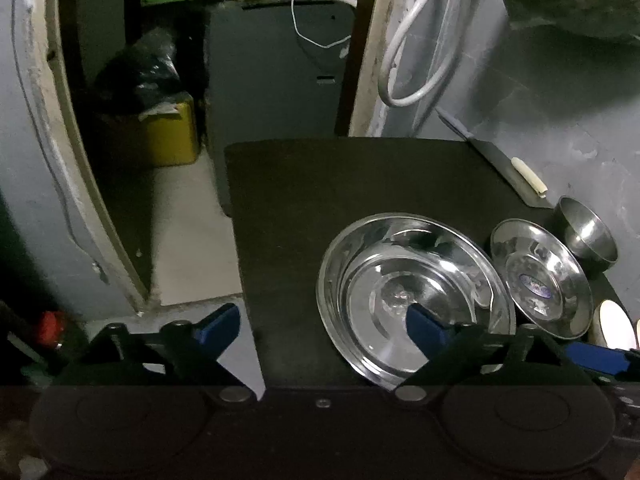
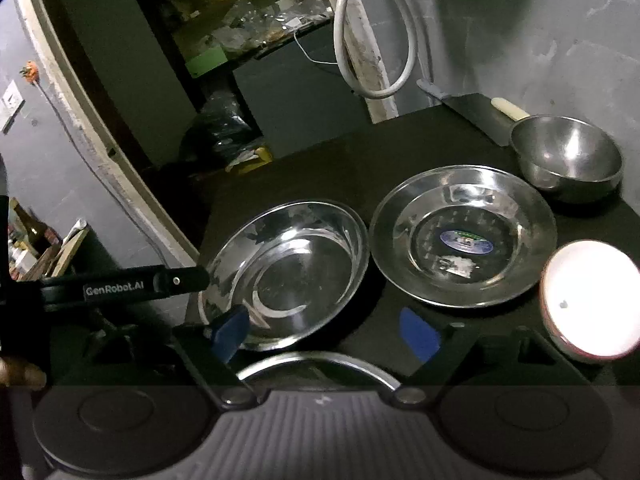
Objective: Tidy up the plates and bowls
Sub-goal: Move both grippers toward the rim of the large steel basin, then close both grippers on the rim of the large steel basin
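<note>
On the dark table (image 1: 304,208) lies a large deep steel plate (image 1: 412,296) (image 2: 288,272). To its right are a smaller steel plate with a blue sticker (image 1: 540,280) (image 2: 464,236), a steel bowl (image 1: 588,236) (image 2: 568,156) and a white bowl (image 1: 612,320) (image 2: 592,300). My left gripper (image 1: 322,328) is open: one blue pad hangs over the large plate, the other is past the table's left edge. My right gripper (image 2: 324,334) is open near the large plate's front rim, pressing on nothing. A curved steel rim (image 2: 320,364) shows low between its fingers.
A cleaver with a pale handle (image 1: 528,178) (image 2: 508,108) lies at the back right by the grey wall. A white hose (image 1: 412,60) hangs on the wall. Left of the table, the floor holds a yellow bin (image 1: 168,136) with a black bag.
</note>
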Motion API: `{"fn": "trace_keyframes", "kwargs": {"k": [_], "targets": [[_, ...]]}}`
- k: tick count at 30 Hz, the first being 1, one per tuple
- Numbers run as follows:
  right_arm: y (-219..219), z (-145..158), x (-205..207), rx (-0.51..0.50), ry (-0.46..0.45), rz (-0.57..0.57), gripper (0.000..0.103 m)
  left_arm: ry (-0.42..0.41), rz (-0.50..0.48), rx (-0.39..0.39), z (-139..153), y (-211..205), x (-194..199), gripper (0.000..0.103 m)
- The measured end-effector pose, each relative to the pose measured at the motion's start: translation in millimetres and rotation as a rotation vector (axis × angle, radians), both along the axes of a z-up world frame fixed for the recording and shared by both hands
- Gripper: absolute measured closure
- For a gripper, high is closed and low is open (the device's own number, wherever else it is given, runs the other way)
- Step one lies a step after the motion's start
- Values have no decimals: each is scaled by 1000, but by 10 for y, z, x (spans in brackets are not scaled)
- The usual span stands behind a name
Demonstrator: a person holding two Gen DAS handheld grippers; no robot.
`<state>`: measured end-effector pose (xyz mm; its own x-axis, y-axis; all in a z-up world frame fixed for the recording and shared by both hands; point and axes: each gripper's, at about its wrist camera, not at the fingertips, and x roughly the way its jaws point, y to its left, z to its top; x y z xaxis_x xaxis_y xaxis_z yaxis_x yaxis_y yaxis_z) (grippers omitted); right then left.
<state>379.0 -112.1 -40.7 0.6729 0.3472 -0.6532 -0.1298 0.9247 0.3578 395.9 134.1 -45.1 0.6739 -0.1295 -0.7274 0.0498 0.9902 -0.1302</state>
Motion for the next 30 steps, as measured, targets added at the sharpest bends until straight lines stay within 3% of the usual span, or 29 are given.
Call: {"fn": "trace_keyframes", "kwargs": {"k": [6, 10, 15, 25, 30], "targets": [[87, -119, 137, -2, 27, -20, 40, 20, -19, -40, -136, 53, 113, 34], [92, -191, 213, 19, 51, -32, 53, 48, -16, -74, -214, 72, 166, 56], [72, -235, 262, 25, 57, -41, 71, 89, -6, -84, -303, 91, 227, 67], [46, -261, 306, 35, 55, -41, 82, 103, -29, -111, -337, 72, 262, 88], [80, -269, 285, 23, 42, -34, 83, 87, -36, -91, -336, 50, 223, 88]]}}
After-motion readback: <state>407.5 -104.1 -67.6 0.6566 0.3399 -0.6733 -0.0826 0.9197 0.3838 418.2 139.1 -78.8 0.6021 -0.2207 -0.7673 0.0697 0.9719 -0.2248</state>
